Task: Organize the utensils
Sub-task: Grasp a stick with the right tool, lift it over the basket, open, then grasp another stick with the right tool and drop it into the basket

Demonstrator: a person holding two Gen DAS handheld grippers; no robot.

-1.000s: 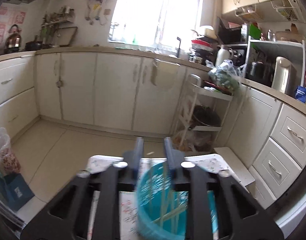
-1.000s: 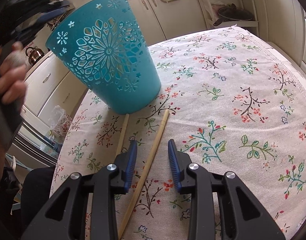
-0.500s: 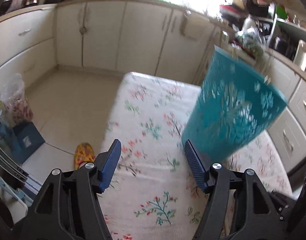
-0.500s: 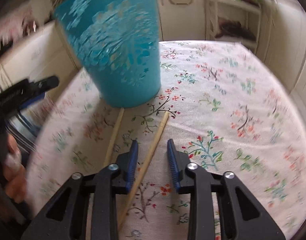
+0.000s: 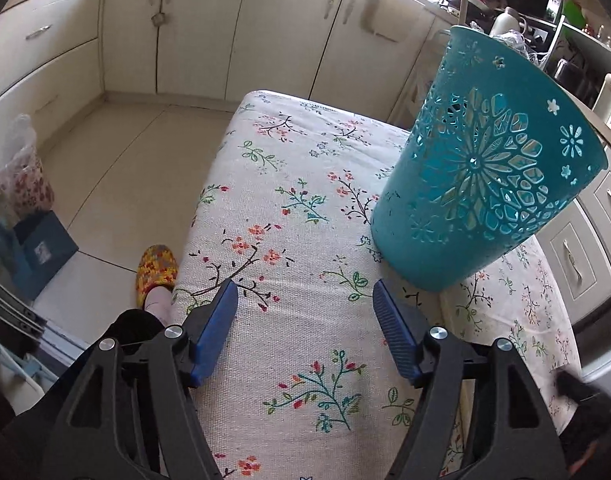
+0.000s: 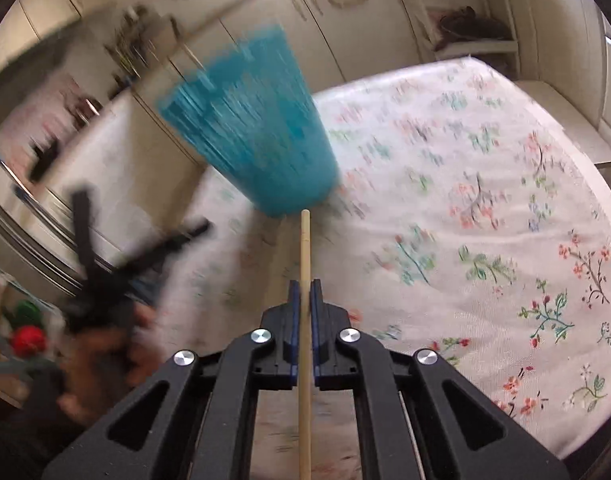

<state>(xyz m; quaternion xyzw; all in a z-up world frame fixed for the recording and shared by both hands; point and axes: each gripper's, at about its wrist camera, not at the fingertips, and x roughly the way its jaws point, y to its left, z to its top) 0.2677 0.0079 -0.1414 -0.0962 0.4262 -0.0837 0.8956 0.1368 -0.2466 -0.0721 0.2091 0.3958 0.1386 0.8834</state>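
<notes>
- Right wrist view: a pale wooden chopstick (image 6: 305,256), flat on the floral-clothed bench (image 6: 485,216) a second ago, is now clenched in the right tool (image 6: 304,294) and apparently lifted, though blur hinders certainty.
- The left tool (image 5: 305,312) has been spread wide, releasing the perforated teal plastic holder (image 5: 481,184), now standing on the bench for insertion.

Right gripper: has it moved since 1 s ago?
Yes. The right gripper has shut on a chopstick and lifted it off the tablecloth, pointing it at the basket.
</notes>
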